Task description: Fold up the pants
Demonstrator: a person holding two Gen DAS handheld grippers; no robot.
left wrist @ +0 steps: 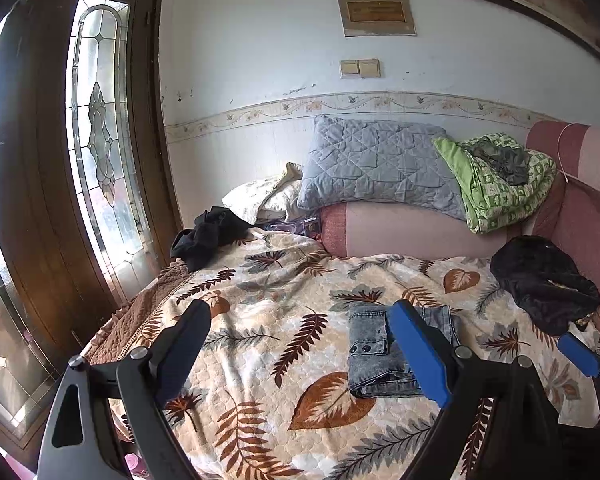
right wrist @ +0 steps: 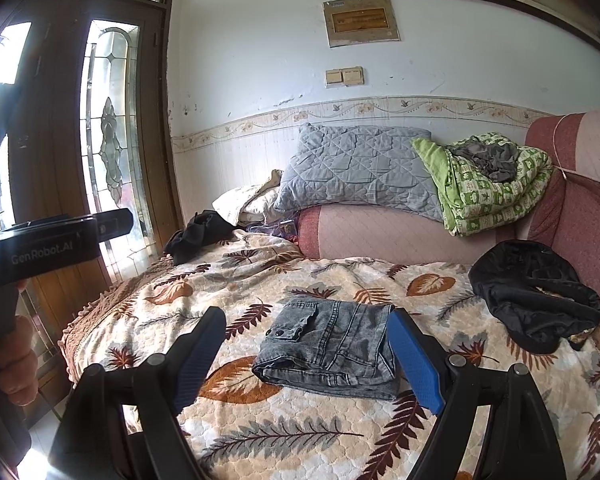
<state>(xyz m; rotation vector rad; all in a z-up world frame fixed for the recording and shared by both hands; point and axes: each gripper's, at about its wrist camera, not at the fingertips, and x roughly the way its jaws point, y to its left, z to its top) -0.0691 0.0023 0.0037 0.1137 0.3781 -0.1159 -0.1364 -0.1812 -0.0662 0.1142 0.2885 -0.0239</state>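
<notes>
While both grippers, left (left wrist: 300, 344) and right (right wrist: 308, 348), gape empty, I judge the folded pants (right wrist: 332, 344) ahead soft, weighty denim; I'd pinch their thick near edge.

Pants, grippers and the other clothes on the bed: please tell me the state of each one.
Grey denim pants: folded into a compact bundle, flat on the leaf-print blanket.
Left gripper: open, empty.
Right gripper: open, empty.
Black garment by the sofa back: crumpled.
Black garment near the door: crumpled.
</notes>
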